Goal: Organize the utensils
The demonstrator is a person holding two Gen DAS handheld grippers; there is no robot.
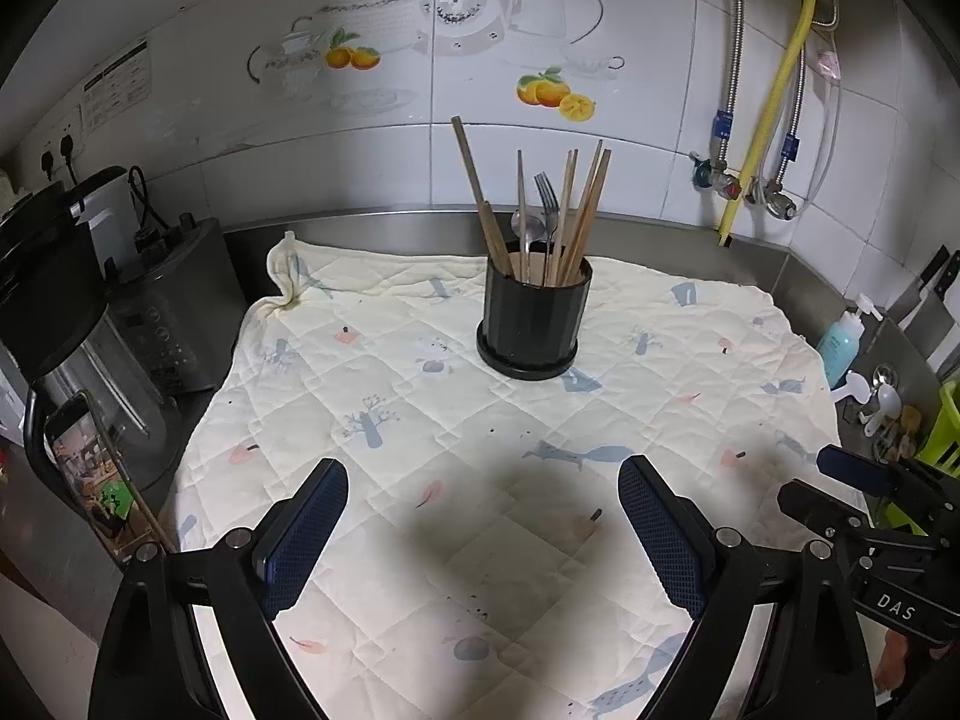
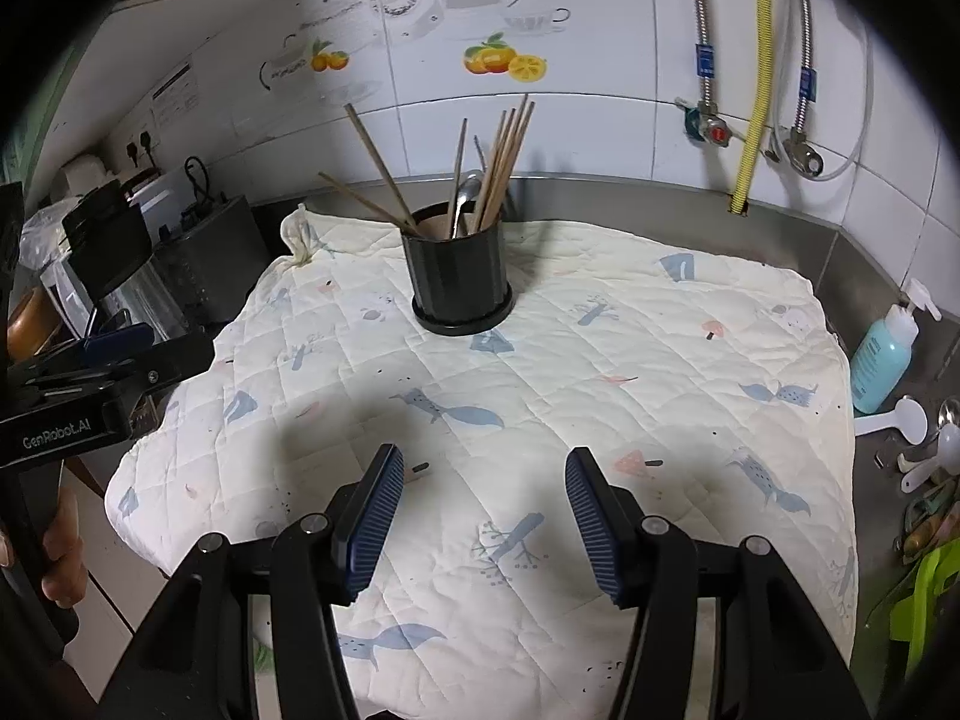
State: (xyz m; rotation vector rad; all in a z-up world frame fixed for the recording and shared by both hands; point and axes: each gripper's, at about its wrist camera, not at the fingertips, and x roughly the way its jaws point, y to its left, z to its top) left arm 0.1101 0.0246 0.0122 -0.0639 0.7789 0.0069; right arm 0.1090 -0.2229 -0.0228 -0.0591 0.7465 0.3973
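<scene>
Both the left tongs (image 1: 483, 516) and right tongs (image 2: 483, 510) hang apart, empty, near the quilted cloth (image 1: 420, 420). Utensils already stand in the black holder (image 1: 534, 318); judged next: reaching for its chopsticks (image 1: 585, 216).

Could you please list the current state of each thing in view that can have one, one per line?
Left hand-held gripper: open, holding nothing.
Right hand-held gripper: open, holding nothing.
Black holder: upright on the cloth, filled with utensils.
Chopsticks: standing in the holder, leaning.
Fork: in the holder, tines up.
Spoon: in the holder, bowl up.
Quilted cloth: spread out, far left corner bunched.
</scene>
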